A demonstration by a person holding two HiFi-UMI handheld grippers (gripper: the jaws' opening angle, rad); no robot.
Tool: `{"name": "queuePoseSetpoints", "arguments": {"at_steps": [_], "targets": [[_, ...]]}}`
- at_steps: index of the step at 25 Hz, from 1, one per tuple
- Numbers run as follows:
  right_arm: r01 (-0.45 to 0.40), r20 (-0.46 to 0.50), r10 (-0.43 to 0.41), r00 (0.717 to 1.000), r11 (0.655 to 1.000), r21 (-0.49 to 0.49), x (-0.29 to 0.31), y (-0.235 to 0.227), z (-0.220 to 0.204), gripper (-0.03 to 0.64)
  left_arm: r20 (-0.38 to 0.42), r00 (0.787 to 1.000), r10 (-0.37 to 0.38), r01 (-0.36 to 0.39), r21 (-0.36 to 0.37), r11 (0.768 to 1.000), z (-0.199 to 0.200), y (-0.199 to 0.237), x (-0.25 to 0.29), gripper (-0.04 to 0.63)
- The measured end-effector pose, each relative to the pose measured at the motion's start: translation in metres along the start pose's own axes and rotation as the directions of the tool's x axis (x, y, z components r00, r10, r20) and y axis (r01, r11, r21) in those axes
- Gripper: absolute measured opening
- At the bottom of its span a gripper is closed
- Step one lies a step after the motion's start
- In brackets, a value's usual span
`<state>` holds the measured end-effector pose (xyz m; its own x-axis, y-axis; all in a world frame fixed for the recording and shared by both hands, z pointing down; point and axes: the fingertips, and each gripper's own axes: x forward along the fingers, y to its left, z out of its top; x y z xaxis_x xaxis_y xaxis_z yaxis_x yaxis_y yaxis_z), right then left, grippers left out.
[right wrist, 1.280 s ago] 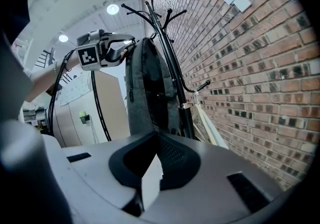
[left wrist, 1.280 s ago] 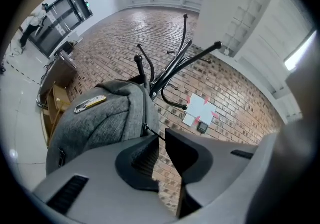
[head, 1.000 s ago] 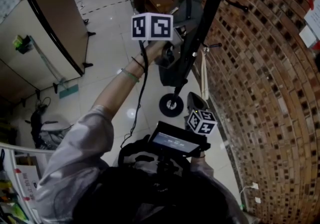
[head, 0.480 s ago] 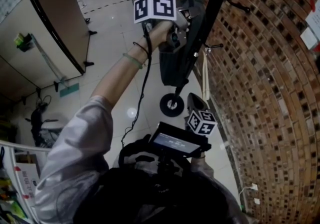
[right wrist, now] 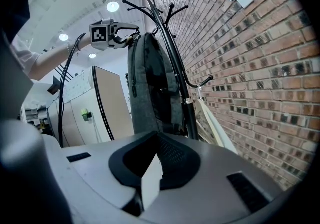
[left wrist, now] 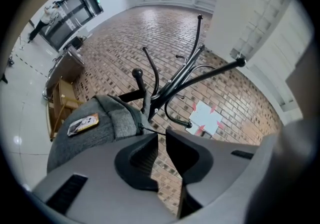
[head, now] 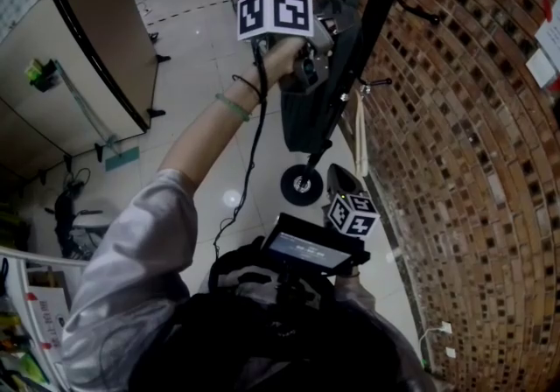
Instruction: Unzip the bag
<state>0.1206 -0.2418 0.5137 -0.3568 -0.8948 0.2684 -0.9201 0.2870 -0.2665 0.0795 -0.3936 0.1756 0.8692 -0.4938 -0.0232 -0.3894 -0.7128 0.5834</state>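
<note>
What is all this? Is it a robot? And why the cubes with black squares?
No robot: a person holds a pinching tool, a gripper, in each hand; the patterned cubes belong to them. One picture comes from a camera on the person's head; the other two ride on the grippers. A grey backpack hangs on a black coat rack beside a brick wall. The left gripper is raised to the backpack's top; its jaws have just been opening and stand apart, a thin cord at their tip, not pinched. The right gripper is lower, jaws together, holding nothing.
</note>
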Motion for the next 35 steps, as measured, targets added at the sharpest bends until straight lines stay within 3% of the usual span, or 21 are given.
{"name": "queuePoseSetpoints", "arguments": {"at_steps": [4, 9, 15, 21, 35], "targets": [[-0.001, -0.002, 0.001, 1.000, 1.000, -0.005, -0.001, 0.000, 0.001, 0.005, -0.037, 0.999, 0.022, -0.019, 0.074, 0.997, -0.018, -0.003, -0.008, 0.055], [-0.013, -0.014, 0.013, 1.000, 1.000, -0.013, 0.000, 0.004, -0.002, 0.005, -0.040, 0.999, 0.022, -0.020, 0.051, 0.998, -0.048, 0.010, -0.027, 0.055], [-0.034, -0.029, 0.033, 0.999, 0.999, -0.023, 0.001, 0.010, -0.003, 0.005, -0.022, 0.993, 0.112, -0.108, 0.145, 0.984, -0.083, 0.035, -0.054, 0.055], [-0.060, -0.039, 0.059, 0.998, 0.998, -0.026, 0.000, 0.021, -0.005, 0.005, -0.002, 0.987, 0.160, -0.158, 0.146, 0.977, -0.126, 0.062, -0.084, 0.050], [-0.058, 0.021, 0.059, 0.998, 0.997, -0.040, -0.013, 0.026, 0.024, 0.005, 0.053, 0.943, 0.329, -0.330, 0.289, 0.898, -0.214, 0.113, -0.148, 0.049]]}}
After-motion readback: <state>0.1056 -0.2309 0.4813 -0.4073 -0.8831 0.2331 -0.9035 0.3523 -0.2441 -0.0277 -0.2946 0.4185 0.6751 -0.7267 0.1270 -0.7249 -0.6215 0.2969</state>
